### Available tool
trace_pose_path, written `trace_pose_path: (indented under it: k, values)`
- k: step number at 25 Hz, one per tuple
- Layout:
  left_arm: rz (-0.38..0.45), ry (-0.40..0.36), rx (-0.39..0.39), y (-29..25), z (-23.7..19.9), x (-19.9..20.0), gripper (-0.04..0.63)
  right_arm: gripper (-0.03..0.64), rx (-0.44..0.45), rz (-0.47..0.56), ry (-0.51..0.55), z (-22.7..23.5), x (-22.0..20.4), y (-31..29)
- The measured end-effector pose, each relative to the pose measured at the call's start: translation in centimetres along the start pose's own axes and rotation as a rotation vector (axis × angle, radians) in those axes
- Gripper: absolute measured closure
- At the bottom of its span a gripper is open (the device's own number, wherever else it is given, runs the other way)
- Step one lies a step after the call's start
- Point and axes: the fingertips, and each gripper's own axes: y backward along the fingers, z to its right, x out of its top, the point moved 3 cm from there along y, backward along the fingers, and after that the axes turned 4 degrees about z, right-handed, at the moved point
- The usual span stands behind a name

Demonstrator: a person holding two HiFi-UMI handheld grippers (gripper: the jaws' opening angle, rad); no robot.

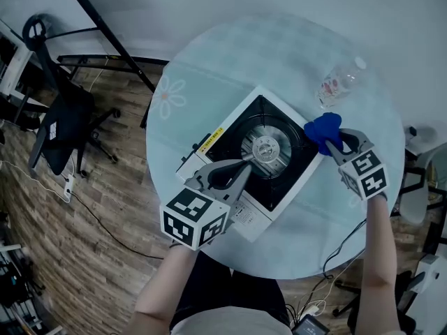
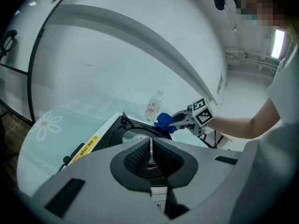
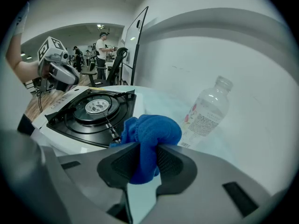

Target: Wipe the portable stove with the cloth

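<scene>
1. Your right claw is pinching the blue cloth at the right edge of the portable stove; its burner is lying just left.
2. Your left claw is hovering, pressed together and empty, over its near side.

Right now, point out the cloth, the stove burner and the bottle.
cloth [image 3: 154, 129]: right gripper view, bunched part above the jaws.
stove burner [image 1: 266, 147]: head view, centre cap.
bottle [image 3: 205, 117]: right gripper view, its label.

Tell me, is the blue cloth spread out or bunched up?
Bunched up: the right gripper pinches the cloth between its fingers into a rounded wad beside the stove.
</scene>
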Motion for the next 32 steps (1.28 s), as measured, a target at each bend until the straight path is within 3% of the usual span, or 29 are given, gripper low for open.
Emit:
trace_pose_path:
  k: [10,15,22,32]
  values:
    - [-0.022,-0.008,-0.03,0.2,0.6,-0.4,0.566,0.503,-0.073,-0.022,-0.06,-0.4,-2.1,2.0]
    - [-0.022,-0.025,-0.053,0.4,1.0,0.0,0.566,0.503,-0.08,0.033,-0.196,-1.6,-2.6,3.1]
    - [-0.019,-0.062,-0.113,0.7,2.7,1.0,0.566,0.503,-0.119,0.092,-0.303,-3.8,-2.5,5.6]
    - [0.015,-0.095,-0.201,1.6,5.4,2.9,0.566,0.502,-0.19,0.225,-0.259,-6.3,3.1,11.8]
